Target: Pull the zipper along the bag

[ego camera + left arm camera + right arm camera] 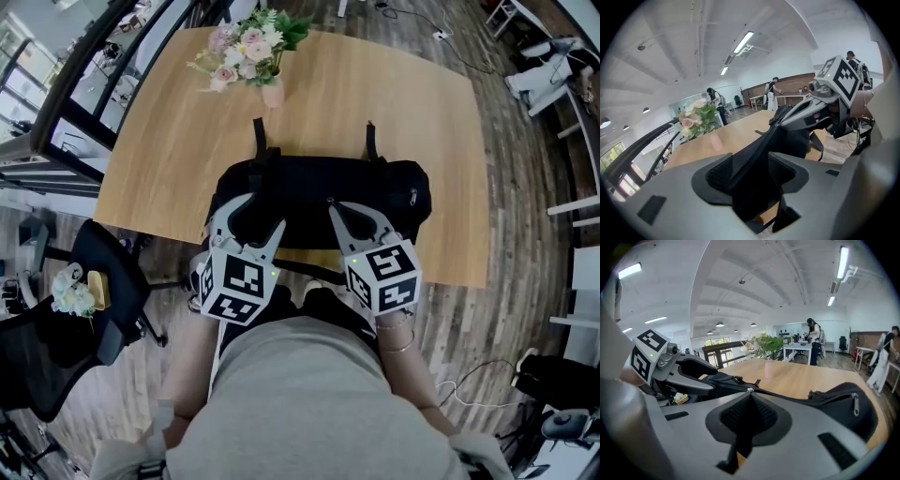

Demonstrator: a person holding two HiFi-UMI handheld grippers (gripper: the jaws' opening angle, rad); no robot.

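Note:
A black bag [380,192] lies across the near edge of the wooden table [394,103], two straps pointing away from me. My left gripper [255,214] is at the bag's left end; in the left gripper view its jaws [750,173] stand open, a fold of the bag [754,154] lying loose between the pads. My right gripper [333,206] is at the middle of the bag's top. In the right gripper view it [750,399] is shut on the small metal zipper pull [750,390], and the zipper line runs right along the bag [843,404].
A bunch of flowers in a pink vase [253,56] stands at the table's far left. A black office chair [103,272] is on the floor to the left of the table, and cables [469,384] lie on the floor at the right. People stand by desks far behind.

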